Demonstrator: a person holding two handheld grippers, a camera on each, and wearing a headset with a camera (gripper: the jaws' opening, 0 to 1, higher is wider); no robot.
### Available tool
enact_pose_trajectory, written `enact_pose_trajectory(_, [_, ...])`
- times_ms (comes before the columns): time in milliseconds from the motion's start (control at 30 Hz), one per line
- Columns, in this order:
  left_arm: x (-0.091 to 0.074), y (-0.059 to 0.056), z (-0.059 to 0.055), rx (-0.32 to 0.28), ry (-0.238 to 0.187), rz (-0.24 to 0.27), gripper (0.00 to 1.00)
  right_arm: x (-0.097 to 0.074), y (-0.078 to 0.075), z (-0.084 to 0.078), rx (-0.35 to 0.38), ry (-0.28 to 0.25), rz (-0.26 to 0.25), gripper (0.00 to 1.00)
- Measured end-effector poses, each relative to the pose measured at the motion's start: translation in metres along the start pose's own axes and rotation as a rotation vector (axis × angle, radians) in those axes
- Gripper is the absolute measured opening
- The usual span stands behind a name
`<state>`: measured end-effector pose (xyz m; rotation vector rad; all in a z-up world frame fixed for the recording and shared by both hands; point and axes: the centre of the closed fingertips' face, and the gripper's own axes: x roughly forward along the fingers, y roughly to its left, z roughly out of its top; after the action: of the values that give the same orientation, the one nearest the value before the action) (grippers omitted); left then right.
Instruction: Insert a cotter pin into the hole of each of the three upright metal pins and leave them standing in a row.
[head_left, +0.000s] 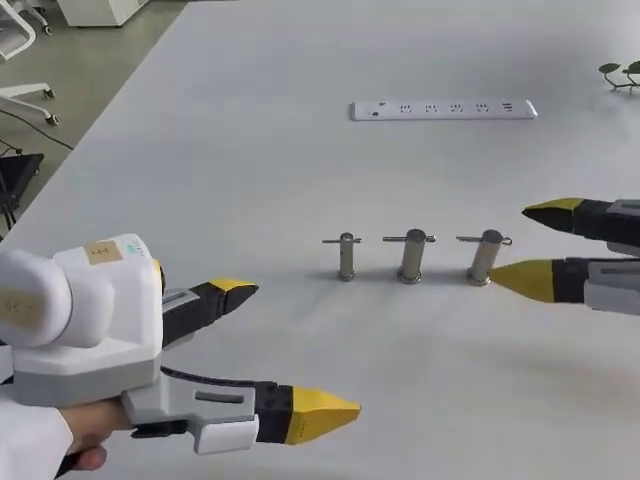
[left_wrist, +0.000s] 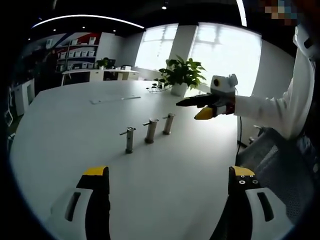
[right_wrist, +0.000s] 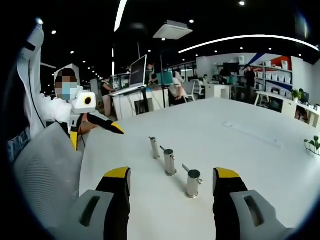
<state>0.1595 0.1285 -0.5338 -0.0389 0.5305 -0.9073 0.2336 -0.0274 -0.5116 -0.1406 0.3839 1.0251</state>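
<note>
Metal pins (head_left: 410, 256) with cotter pins (head_left: 408, 238) stand in a row before the power strip (head_left: 443, 109) — left claw (head_left: 300, 348) and right claw (head_left: 511, 243) gape wide.

Three pins (head_left: 411, 256) stand before the power strip (head_left: 443, 109)

A wide pale-grey desk (head_left: 200, 150) stands in an open-plan office, with a white power strip (head_left: 444, 109) lying on its far part. At one end are tall bright windows (left_wrist: 220, 55) and a leafy potted plant (left_wrist: 181, 75); shelves (left_wrist: 82, 50) line a side wall. The ceiling is dark, with spot lamps and long curved light strips (right_wrist: 120, 15). A monitor (right_wrist: 138, 70) stands on another desk, and a white office chair (head_left: 20, 90) on the grey floor (head_left: 100, 60).
</note>
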Motion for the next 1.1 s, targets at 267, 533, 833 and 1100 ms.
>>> enact_pose_trajectory(267, [0.001, 0.000, 0.008, 0.001, -0.026, 0.008, 0.99, -0.020, 0.019, 0.003, 0.042, 0.004, -0.047, 0.84])
enact_pose_trajectory(533, [0.003, -0.004, 0.015, -0.008, -0.042, 0.011, 0.99, -0.045, 0.032, -0.008, 0.097, 0.024, -0.082, 0.97])
enact_pose_trajectory(833, [-0.004, -0.011, 0.010, -0.046, -0.024, 0.025, 0.99, -0.056, 0.040, -0.025, 0.189, 0.073, -0.108, 0.98])
enact_pose_trajectory(1100, [-0.009, -0.009, -0.004, -0.050, 0.028, 0.092, 0.99, -0.062, 0.034, -0.035, 0.223, 0.106, -0.148, 0.98])
